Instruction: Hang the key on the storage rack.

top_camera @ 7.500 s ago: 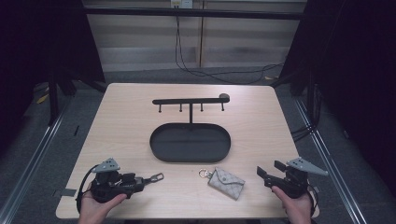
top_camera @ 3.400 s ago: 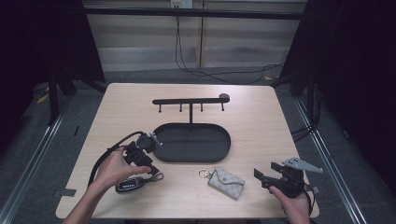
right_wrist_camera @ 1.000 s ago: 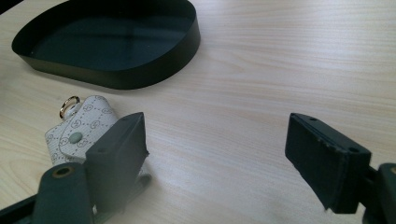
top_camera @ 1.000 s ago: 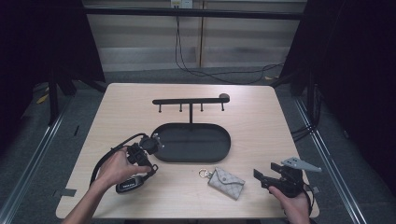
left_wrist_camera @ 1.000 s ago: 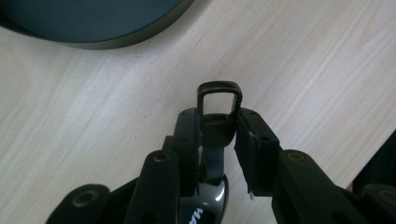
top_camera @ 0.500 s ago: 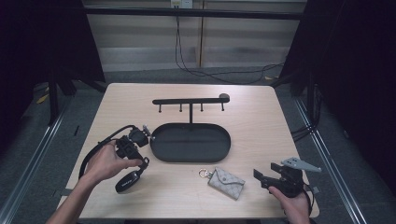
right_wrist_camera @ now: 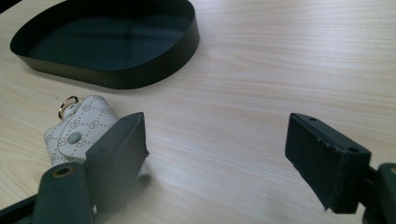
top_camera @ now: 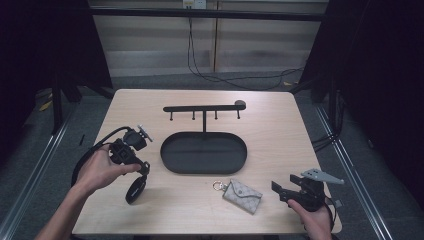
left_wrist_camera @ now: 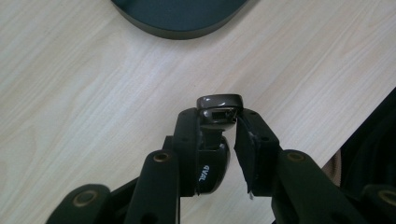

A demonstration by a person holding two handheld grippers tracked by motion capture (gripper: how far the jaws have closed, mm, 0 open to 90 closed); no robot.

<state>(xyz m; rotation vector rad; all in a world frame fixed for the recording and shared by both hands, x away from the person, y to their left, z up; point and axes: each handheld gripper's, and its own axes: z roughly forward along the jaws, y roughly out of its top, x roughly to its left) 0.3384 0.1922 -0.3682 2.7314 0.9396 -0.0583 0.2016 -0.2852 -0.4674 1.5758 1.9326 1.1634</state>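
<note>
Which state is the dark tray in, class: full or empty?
Empty. The tray shows a bare dark floor in the high view; the pouch lies outside it on the table.

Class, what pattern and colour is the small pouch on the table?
The pouch is cream with a repeating monogram print, clearest in the right gripper view.

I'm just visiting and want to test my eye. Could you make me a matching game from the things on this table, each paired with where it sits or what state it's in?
Things:
1. car key fob
2. key pouch
3. oval tray
4. right gripper

States:
A. open, nothing between its fingers
B. black, empty, mid-table
C. clamped in the left gripper
D. pale, patterned, lying flat with a metal ring

Pairs: 1-C, 2-D, 3-B, 4-A
</note>
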